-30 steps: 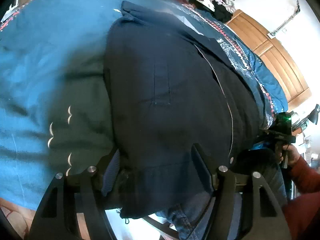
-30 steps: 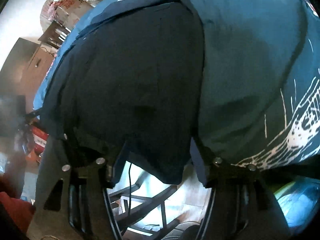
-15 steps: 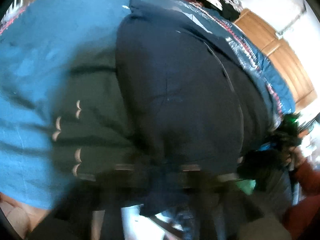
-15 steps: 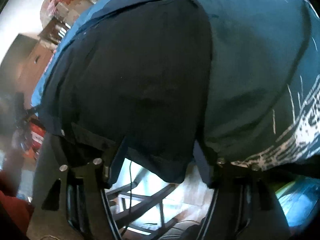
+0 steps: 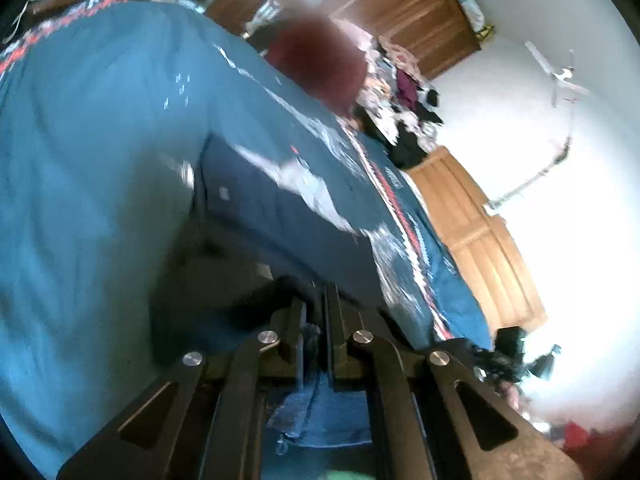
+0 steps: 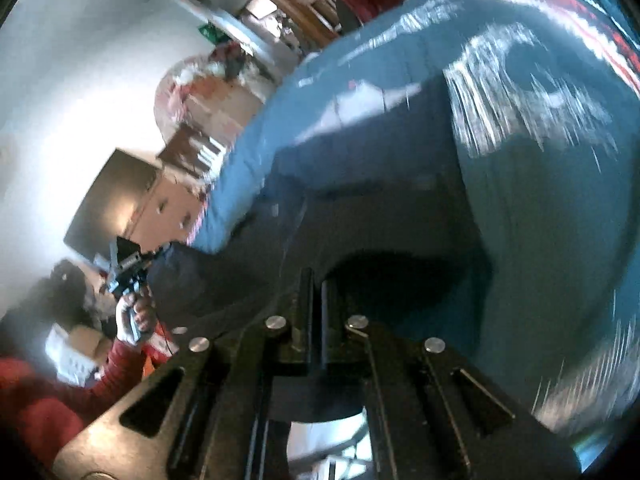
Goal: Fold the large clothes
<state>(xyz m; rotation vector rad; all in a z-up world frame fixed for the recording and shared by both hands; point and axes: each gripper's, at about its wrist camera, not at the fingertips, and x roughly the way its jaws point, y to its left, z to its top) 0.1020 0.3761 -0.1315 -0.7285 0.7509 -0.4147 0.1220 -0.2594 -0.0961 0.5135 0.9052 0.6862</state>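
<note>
A dark navy garment (image 5: 272, 208) lies on a blue patterned bedspread (image 5: 100, 140), its near hem raised off the bed. My left gripper (image 5: 316, 320) is shut on that hem, and a ribbed blue edge hangs below the fingers. In the right wrist view the same garment (image 6: 360, 160) rises in a dark fold, and my right gripper (image 6: 316, 292) has its jaws closing tight on the fabric. The left gripper (image 6: 124, 268) also shows there at the far left, held by a hand (image 6: 136, 316). Both views are blurred.
The bedspread (image 6: 540, 220) fills most of both views. A pile of clothes (image 5: 404, 92) and a dark red cushion (image 5: 320, 64) sit at the bed's far end. A wooden door (image 5: 480, 232) stands right of the bed, and a dresser (image 6: 160, 200) to its left.
Both grippers went from open around the garment's hem to shut on it. Both have since risen and tilted up, lifting the hem; more of the room now shows.
</note>
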